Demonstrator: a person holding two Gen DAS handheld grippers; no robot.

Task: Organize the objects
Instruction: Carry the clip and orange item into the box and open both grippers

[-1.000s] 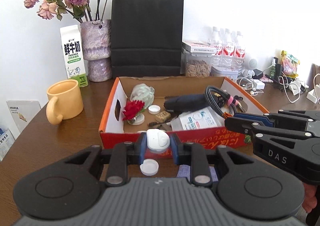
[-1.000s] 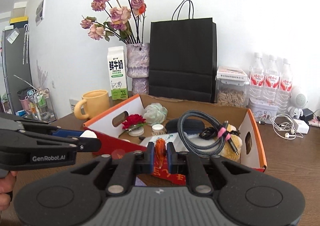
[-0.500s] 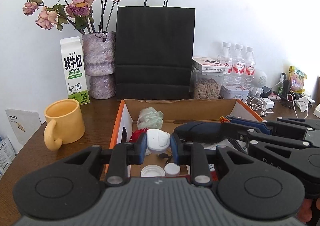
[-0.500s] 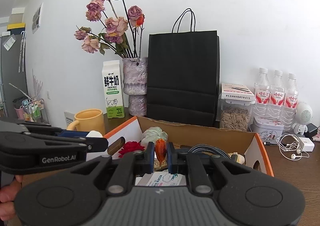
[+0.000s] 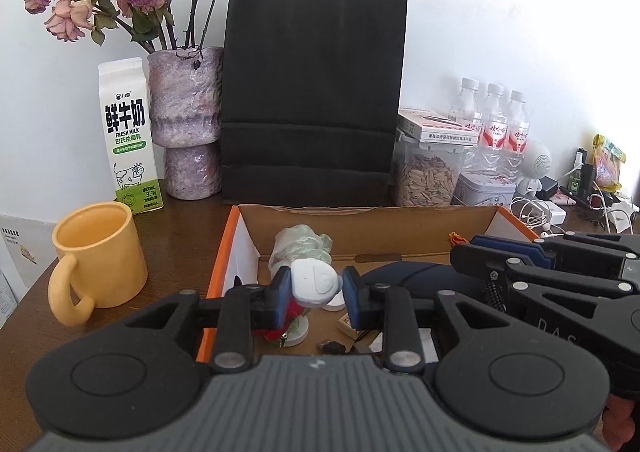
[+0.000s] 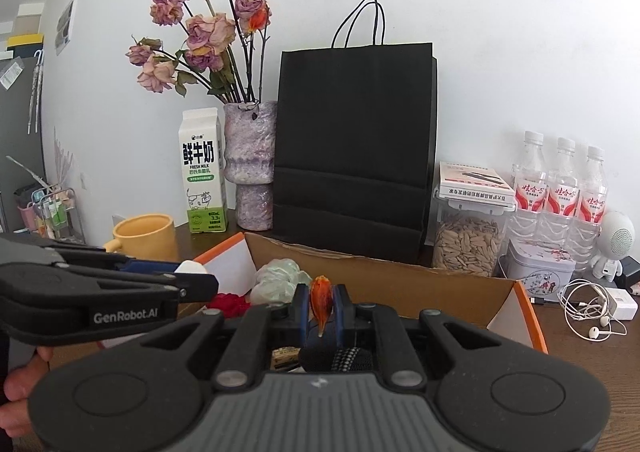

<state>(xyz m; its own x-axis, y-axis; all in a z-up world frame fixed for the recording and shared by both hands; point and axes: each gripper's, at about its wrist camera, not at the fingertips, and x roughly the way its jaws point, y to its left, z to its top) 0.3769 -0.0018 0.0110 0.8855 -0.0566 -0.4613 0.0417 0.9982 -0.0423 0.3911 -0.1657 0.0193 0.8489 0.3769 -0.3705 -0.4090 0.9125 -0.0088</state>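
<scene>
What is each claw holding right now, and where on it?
Left claw: opening around a small white rounded object, pads at its sides. Right claw: shut on an orange flower bud, pinched across its body.

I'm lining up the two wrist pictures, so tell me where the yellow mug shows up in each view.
Left wrist view: the yellow mug stands at the left edge, in front of the milk carton.
Right wrist view: the mug sits left of centre, partly hidden behind the left tool.
Shared landmark: the black paper bag behind the cardboard box.
</scene>
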